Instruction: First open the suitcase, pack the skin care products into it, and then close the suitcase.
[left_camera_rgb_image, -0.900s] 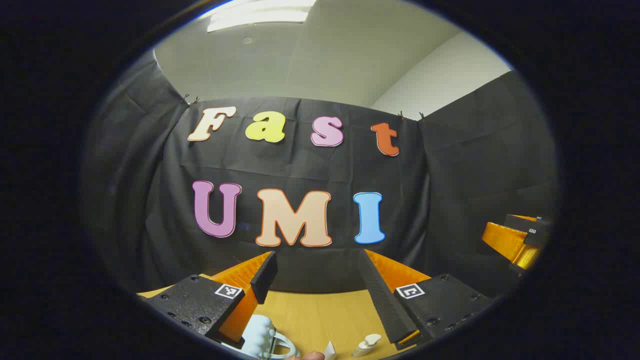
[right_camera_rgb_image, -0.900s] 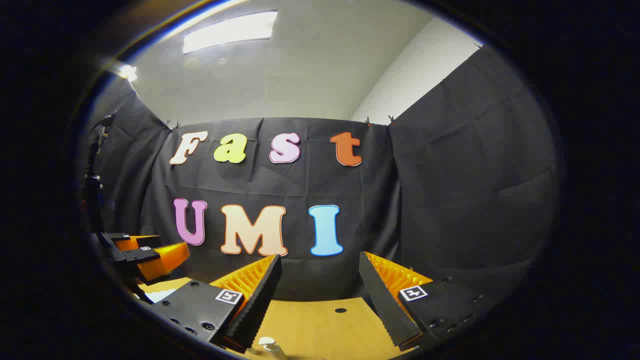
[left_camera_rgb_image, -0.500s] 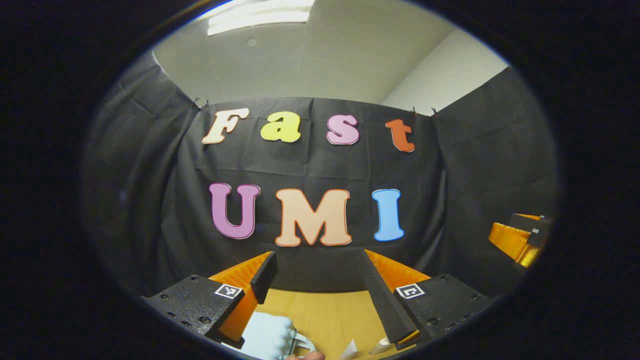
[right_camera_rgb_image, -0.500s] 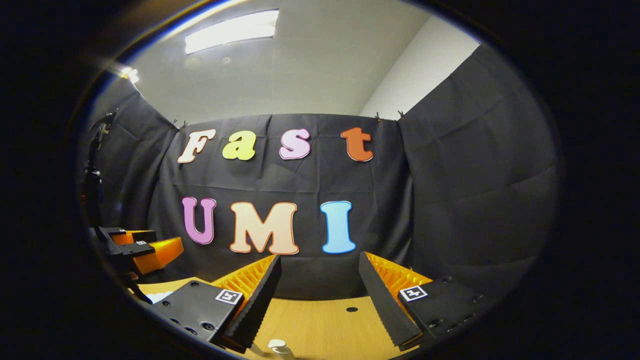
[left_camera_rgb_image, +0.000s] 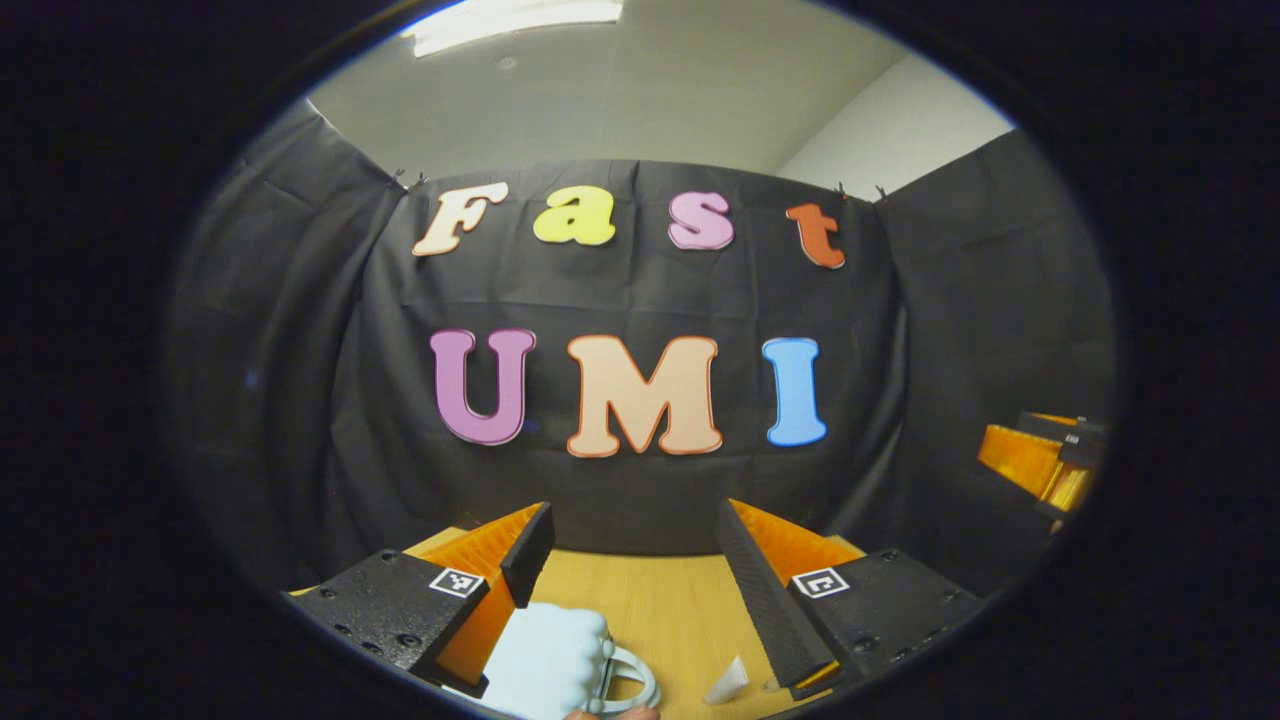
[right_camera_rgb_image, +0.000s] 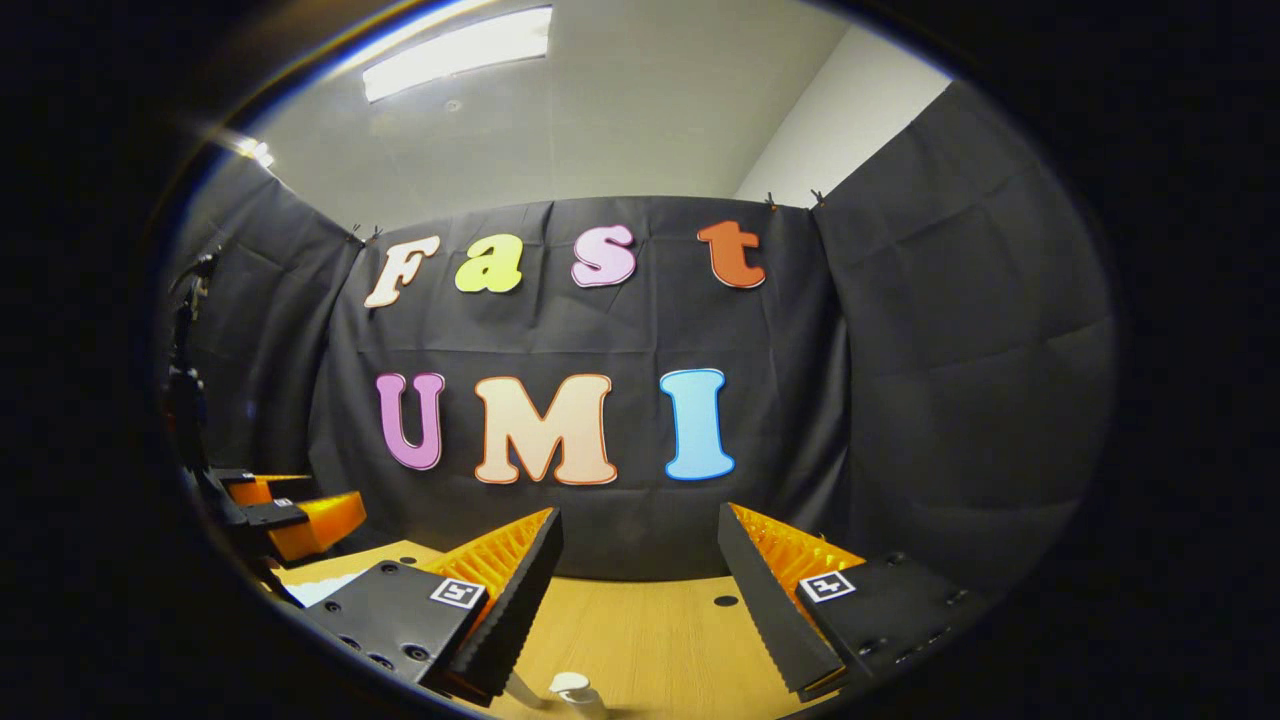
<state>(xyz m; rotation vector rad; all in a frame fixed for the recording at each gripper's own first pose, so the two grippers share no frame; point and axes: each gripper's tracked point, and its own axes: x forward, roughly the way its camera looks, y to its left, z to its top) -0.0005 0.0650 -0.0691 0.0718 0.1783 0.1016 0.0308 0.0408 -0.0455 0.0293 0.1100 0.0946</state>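
Both grippers hang above the wooden worktop (left_camera_rgb_image: 650, 610), fingers spread wide and holding nothing. Below the left gripper (left_camera_rgb_image: 635, 560), a pale blue ribbed suitcase (left_camera_rgb_image: 550, 660) lies just under and inside its left-hand finger, a looped handle (left_camera_rgb_image: 630, 685) facing the gap between the fingers. A small white pointed piece (left_camera_rgb_image: 727, 680) sits close to the right-hand finger — too small to name surely, perhaps part of a skin care product. Below the right gripper (right_camera_rgb_image: 640, 570), a white bottle cap (right_camera_rgb_image: 572, 686) stands near the left-hand finger, slightly inside the gap.

The suitcase looks shut, so opening it is likely the step in hand. To do it well, the left gripper should tip down until the case sits fully between its fingers, then find the lid's edge or the handle rather than clamp the ribbed shell, which may slip. The right gripper can steady the base — kept clear of the bottle so it is not knocked over
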